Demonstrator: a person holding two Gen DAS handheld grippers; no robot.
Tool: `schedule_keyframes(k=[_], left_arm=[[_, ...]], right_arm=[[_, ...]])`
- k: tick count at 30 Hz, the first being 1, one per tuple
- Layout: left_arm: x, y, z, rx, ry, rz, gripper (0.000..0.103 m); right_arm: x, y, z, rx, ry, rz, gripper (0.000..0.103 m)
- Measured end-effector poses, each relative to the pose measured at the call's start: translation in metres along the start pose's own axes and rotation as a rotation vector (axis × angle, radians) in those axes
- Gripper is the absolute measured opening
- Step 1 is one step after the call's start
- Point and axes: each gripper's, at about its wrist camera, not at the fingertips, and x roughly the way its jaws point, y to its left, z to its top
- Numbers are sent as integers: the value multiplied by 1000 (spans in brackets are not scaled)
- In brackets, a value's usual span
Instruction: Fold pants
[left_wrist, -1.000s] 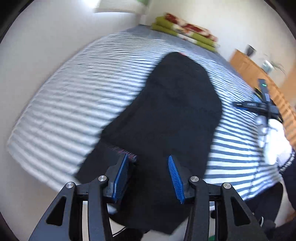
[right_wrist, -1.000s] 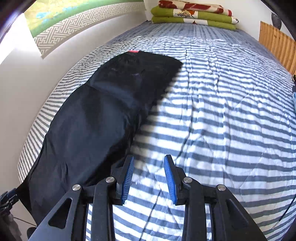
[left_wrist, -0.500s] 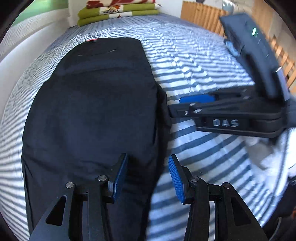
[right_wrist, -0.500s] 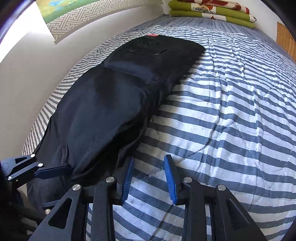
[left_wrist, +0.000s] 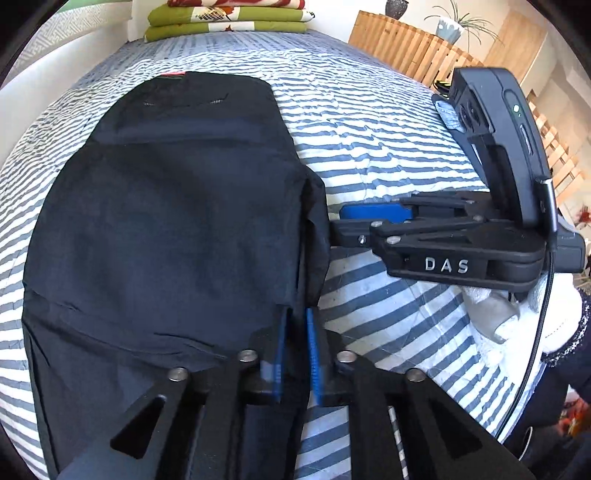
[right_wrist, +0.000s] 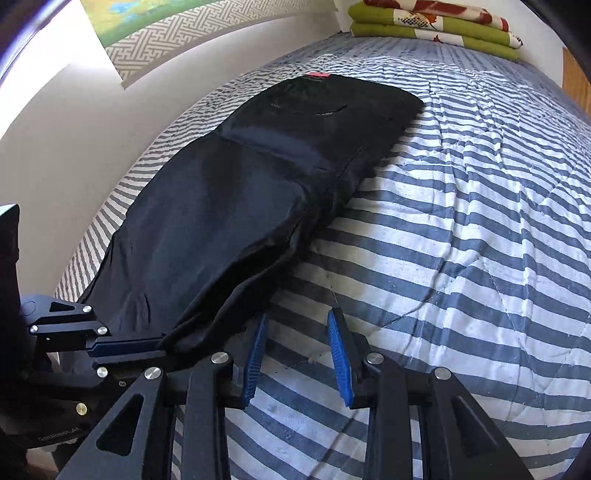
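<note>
Black pants (left_wrist: 166, 229) lie folded lengthwise on the striped bed cover (left_wrist: 388, 147), the red-tagged waistband at the far end. My left gripper (left_wrist: 295, 343) is shut on the pants' right edge near the hem, with dark fabric pinched between its blue pads. In the right wrist view the same pants (right_wrist: 240, 206) run from near left to far centre, and the left gripper (right_wrist: 162, 345) holds their near corner. My right gripper (right_wrist: 297, 354) stands open just right of that edge, resting above the cover with nothing between its fingers. It also appears side-on as the right gripper (left_wrist: 343, 225) beside the pants' edge.
Folded green and red blankets (left_wrist: 229, 18) are stacked at the head of the bed. A wooden slatted unit (left_wrist: 406, 48) stands far right. A white wall (right_wrist: 74, 122) runs along the bed's left side. A gloved hand (left_wrist: 495, 314) holds the right gripper.
My left gripper was open over the pants' edge and has shut on it. The right gripper has moved nearer to the pants' right edge and stays open.
</note>
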Motion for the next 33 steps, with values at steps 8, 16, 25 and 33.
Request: schedule_keyframes(k=[8, 16, 25, 33], left_arm=[[4, 0, -1, 16, 6, 53, 31], [10, -3, 1, 44, 15, 100, 31], [11, -1, 6, 38, 20, 92, 34], [6, -12, 4, 101, 8, 168, 35]], right_arm=[[-17, 0, 4, 0, -60, -49, 31], [4, 11, 5, -91, -18, -113, 31], [7, 4, -3, -119, -11, -173, 30], [-6, 4, -5, -83, -54, -133, 30]])
